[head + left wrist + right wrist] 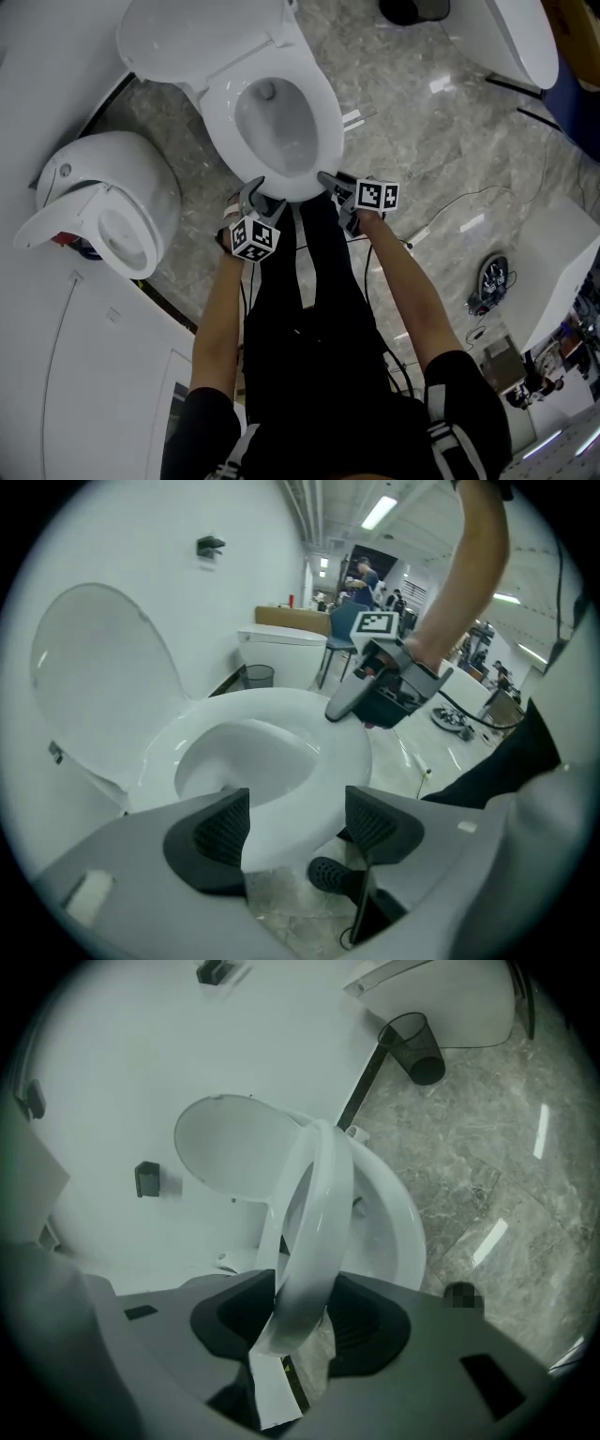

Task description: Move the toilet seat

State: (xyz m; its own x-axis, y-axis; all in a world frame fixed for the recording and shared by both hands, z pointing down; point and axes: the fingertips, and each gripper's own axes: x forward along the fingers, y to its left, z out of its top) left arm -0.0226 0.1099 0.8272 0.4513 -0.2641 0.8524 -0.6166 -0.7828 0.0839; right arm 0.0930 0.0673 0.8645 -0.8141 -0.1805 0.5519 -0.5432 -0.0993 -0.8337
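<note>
Both forearms reach down to toilet front, grippers side by side. My right gripper (305, 1321) clamped on white toilet seat (319, 1199) at front rim; glossy ring tilted up off bowl (405, 1227). My left gripper (298, 827) wide open, empty, near seat front. Lid (230, 1152) upright behind.

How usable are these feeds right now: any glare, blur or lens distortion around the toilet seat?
Head view: sharp, evenly lit, bright reflection streaks on the marble floor. Left gripper view: fisheye bending, dark corners, toilet seat clear, not blown out. Right gripper view: same fisheye, greenish cast; the seat's rim held in the right gripper looks slightly soft.
</note>
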